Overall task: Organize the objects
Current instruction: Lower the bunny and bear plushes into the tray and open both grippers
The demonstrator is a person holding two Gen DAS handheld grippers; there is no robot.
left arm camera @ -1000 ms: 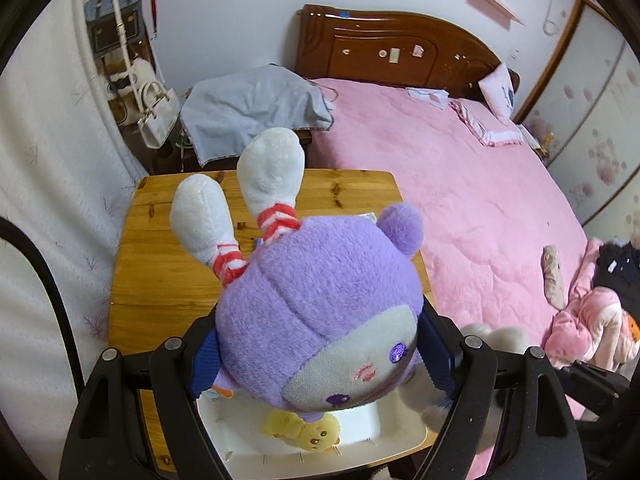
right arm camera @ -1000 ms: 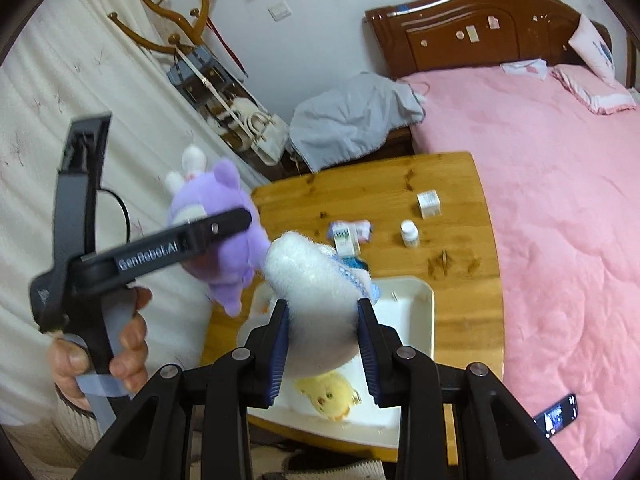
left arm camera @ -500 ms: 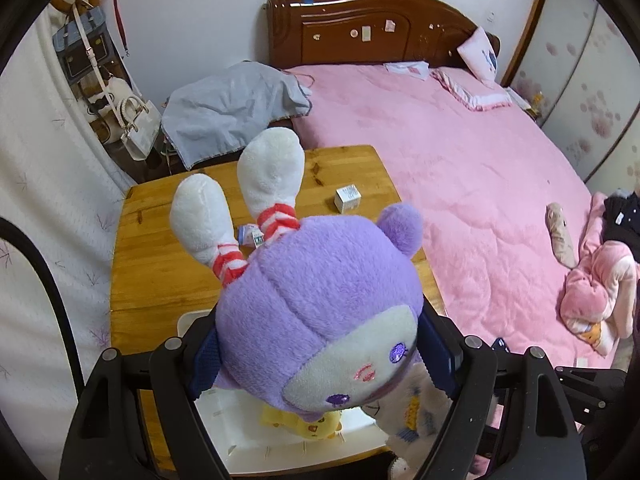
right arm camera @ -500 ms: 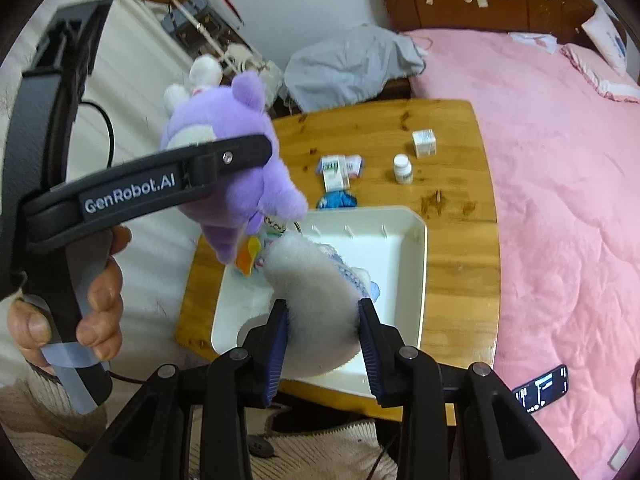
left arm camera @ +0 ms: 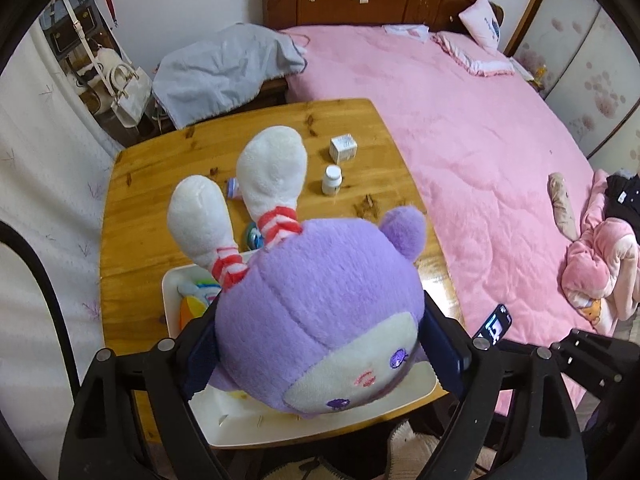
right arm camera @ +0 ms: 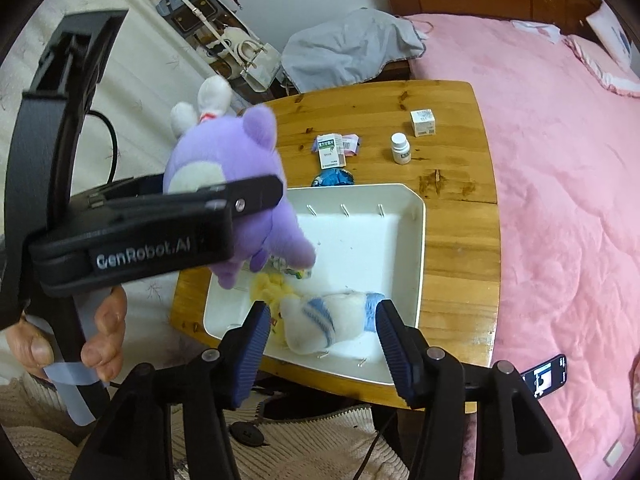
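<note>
A: Right gripper (right arm camera: 320, 344): jaws opening, pads clear of the white-and-blue plush (right arm camera: 320, 322), which lies between them on the floor of the white tray (right arm camera: 416, 240).

B: Left gripper (left arm camera: 320, 354)?

A: Jaws opening too, yet both pads press the purple plush (left arm camera: 320, 316), held head toward the camera, white ears up, above the tray's near left corner.

B: Beyond the tray?

A: A yellow plush (right arm camera: 272, 284) inside it; on the wooden table (right arm camera: 456, 184), a pill bottle (right arm camera: 400, 149) and a small box (right arm camera: 423, 122).

Fuzzy purple plush toy (left arm camera: 320, 312) — glossy white plastic tray (right arm camera: 420, 232), varnished wooden table (right arm camera: 452, 208).
</note>
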